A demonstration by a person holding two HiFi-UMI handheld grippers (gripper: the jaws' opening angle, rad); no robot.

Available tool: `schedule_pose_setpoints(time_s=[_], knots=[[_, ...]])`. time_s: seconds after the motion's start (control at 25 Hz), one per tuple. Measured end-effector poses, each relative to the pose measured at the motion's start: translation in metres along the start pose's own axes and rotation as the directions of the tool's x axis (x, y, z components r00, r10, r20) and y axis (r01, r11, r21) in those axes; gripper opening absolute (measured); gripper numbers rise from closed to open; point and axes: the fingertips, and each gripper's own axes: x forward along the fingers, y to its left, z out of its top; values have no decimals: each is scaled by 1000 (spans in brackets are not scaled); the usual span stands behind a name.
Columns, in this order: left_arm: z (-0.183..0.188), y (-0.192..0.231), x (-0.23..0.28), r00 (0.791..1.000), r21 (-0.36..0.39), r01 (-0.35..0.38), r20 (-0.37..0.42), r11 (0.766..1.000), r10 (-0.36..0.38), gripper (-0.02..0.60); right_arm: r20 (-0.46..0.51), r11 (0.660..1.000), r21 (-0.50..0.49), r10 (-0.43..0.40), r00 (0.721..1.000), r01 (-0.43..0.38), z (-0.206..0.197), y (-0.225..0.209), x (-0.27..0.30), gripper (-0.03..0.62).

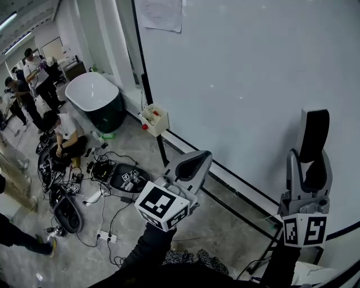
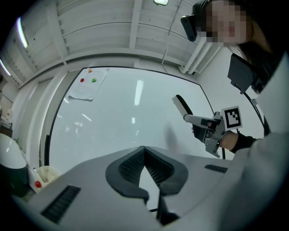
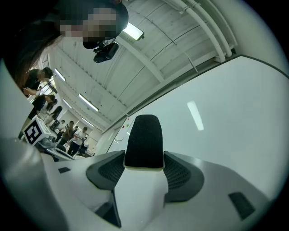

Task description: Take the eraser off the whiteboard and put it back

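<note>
The eraser, white-bodied with a black felt face, stands upright between the jaws of my right gripper, which is shut on its lower end, just in front of the whiteboard. In the right gripper view the eraser rises out of the right gripper, with the whiteboard behind it. My left gripper hangs lower and to the left, shut with nothing in it. In the left gripper view the left gripper has its pads meeting, and the right gripper with the eraser shows near the whiteboard.
A cream holder with red-capped markers hangs at the board's lower left corner. A sheet of paper is stuck at the board's top. Left of the board, a dark tub, cables and cases lie on the floor, and several people are there.
</note>
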Motion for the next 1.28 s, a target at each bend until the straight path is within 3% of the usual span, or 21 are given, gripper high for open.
schedule_pose_setpoints(time_s=[0.28, 0.64, 0.8, 0.96, 1.28], knots=[[-4, 52, -20, 999, -29, 22, 25, 999, -22, 6, -20, 999, -20, 26, 999, -27, -4, 61, 35, 276], [-3, 164, -77, 998, -17, 65, 1, 998, -65, 6, -46, 1000, 22, -9, 999, 10, -17, 172, 103, 276], [-5, 213, -104, 999, -33, 36, -2, 999, -36, 6, -60, 999, 37, 8, 998, -6, -27, 221, 127, 276], [-8, 235, -117, 1000, -51, 23, -5, 998, -23, 6, -75, 997, 46, 58, 995, -55, -35, 255, 147, 276], [-8, 260, -122, 997, -42, -81, -3, 996, 81, 6, -61, 985, 76, 161, 985, -156, -52, 280, 174, 276]])
